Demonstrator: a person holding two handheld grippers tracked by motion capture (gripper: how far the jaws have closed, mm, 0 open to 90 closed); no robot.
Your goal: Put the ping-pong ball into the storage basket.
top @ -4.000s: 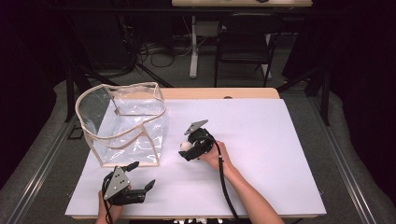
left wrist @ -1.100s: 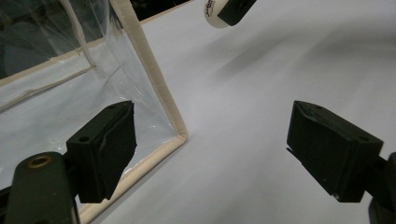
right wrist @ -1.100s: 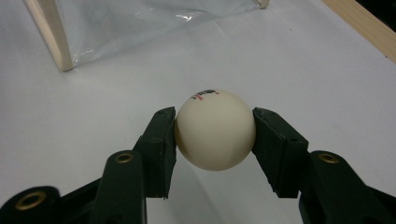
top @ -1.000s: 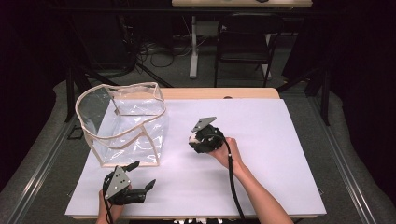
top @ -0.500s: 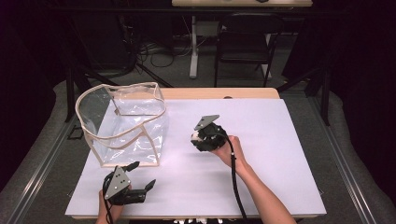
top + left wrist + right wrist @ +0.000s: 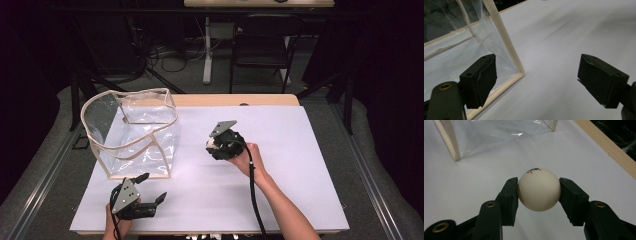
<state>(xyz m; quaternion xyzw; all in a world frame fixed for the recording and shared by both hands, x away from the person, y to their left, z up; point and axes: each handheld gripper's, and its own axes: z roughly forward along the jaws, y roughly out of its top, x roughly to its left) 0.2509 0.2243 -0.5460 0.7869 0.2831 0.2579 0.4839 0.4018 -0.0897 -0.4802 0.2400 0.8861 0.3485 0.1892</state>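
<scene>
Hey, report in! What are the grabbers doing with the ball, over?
Right gripper shut on white ball, above the mat. Left gripper open, empty, beside clear bag. Nothing between ball and bag.

One cream ball (image 6: pixel 539 189). One clear plastic bag (image 6: pixel 131 131) with tan trim, near the tabletop's (image 6: pixel 310 165) far left corner. Two claws: the left claw (image 6: pixel 150 189) and the right claw (image 6: pixel 214 145). One chair (image 6: pixel 261 42) beyond the far edge.
</scene>
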